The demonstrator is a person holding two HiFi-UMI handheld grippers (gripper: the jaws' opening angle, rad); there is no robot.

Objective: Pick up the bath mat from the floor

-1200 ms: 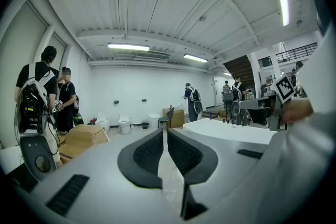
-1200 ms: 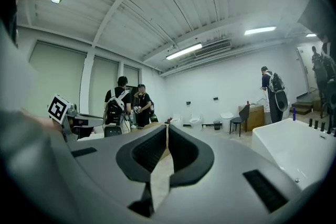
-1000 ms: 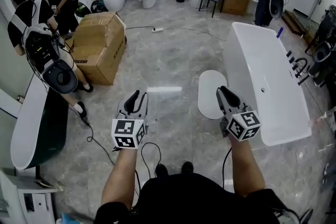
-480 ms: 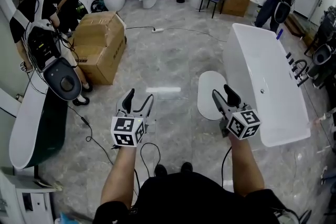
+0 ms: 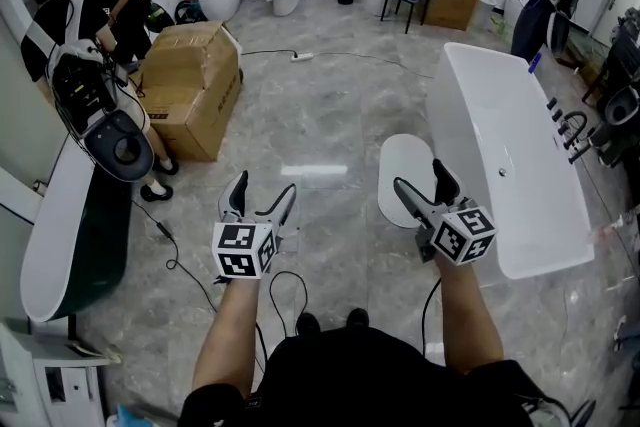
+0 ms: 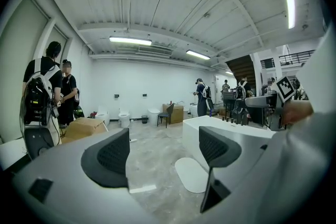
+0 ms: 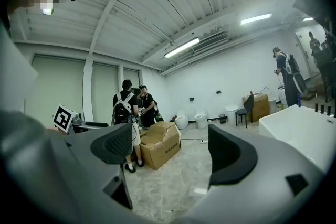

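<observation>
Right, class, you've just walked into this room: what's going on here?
A person stands holding a gripper in each hand. The left gripper and right gripper are both empty and held out in front, and their jaws have just been opening. The white oval bath mat lies flat on the floor beside the white bathtub; neither gripper touches it.

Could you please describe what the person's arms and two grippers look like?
The left gripper and right gripper are light grey with black textured pads; each carries a white cube with black square markers. Black cables hang below. The forearms are bare, under a black top. Both jaws have just been opening, nothing between them.
</observation>
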